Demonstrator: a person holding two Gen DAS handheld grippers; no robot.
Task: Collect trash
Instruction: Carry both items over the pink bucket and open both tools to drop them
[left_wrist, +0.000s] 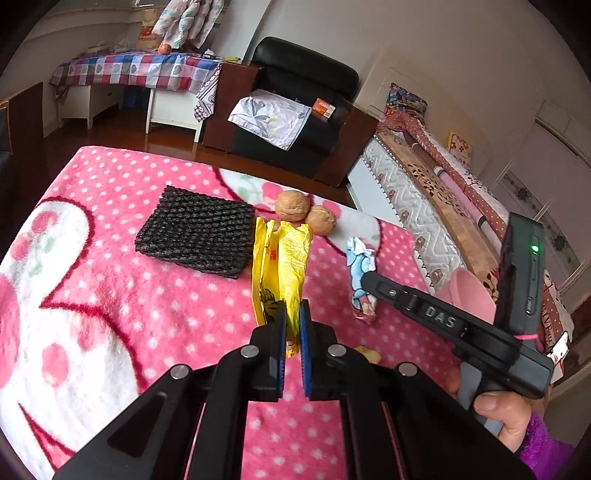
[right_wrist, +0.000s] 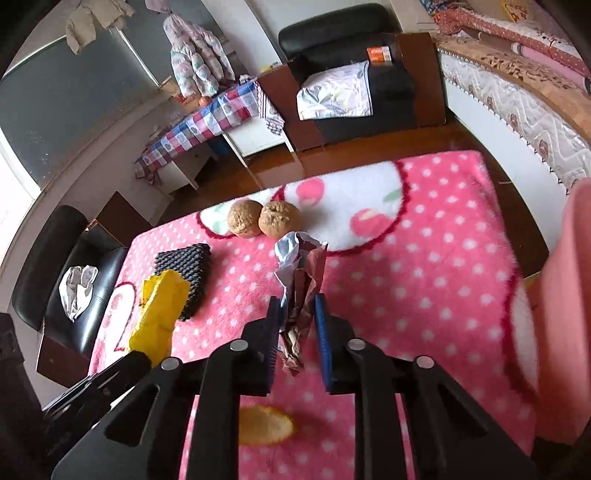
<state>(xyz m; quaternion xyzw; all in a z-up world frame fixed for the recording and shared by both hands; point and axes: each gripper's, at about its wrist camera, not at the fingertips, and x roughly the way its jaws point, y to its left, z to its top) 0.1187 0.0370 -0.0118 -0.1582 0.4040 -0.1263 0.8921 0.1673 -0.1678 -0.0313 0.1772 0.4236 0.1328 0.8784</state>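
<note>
My left gripper (left_wrist: 292, 314) is shut on a yellow snack wrapper (left_wrist: 282, 258) and holds it upright above the pink dotted blanket (left_wrist: 110, 295). The wrapper also shows in the right wrist view (right_wrist: 159, 310). My right gripper (right_wrist: 298, 306) is shut on a crumpled blue, white and brown wrapper (right_wrist: 301, 280), lifted off the blanket; it also shows in the left wrist view (left_wrist: 362, 273). A piece of orange peel (right_wrist: 264, 424) lies on the blanket under the right gripper.
A black foam net sleeve (left_wrist: 195, 232) and two walnuts (left_wrist: 304, 212) lie on the blanket. A pink bin (right_wrist: 565, 314) stands at the right edge. A black armchair (left_wrist: 295, 110), a checked table (left_wrist: 136, 70) and a bed (left_wrist: 443, 184) stand beyond.
</note>
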